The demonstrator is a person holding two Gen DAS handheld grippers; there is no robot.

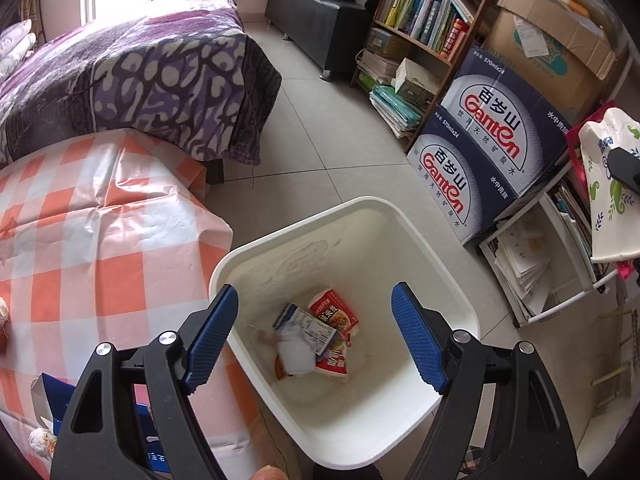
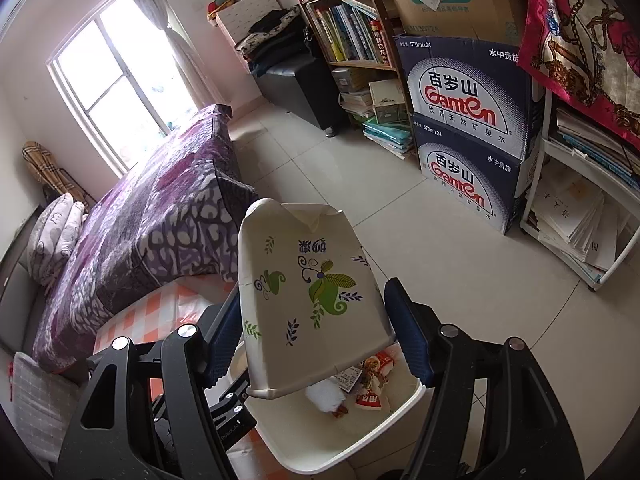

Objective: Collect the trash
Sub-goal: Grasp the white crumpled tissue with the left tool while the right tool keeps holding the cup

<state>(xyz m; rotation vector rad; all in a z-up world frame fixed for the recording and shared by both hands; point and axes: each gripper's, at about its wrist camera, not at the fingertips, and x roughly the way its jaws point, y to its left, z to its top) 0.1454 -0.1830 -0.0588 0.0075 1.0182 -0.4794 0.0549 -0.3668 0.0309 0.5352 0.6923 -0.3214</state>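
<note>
A white trash bin (image 1: 360, 208) stands on the floor beside the table. On its bottom lie red snack wrappers (image 1: 334, 312), a blue and white carton (image 1: 308, 328) and a blurred white tissue (image 1: 296, 354). My left gripper (image 1: 314, 292) hangs over the bin, open, with nothing between its blue pads. My right gripper (image 2: 314, 292) is shut on a flattened white paper box with green leaf prints (image 2: 312, 280), held tilted above the bin (image 2: 320, 440). The left wrist view shows that box (image 1: 608, 184) at its right edge.
A table with an orange checked cloth (image 1: 100, 240) touches the bin's left side; a blue box (image 1: 56, 396) lies on it. Behind are a purple-covered bed (image 1: 140, 72), stacked Ganten water cartons (image 1: 492, 132), a bookshelf (image 1: 428, 12) and a white rack of papers (image 1: 540, 264).
</note>
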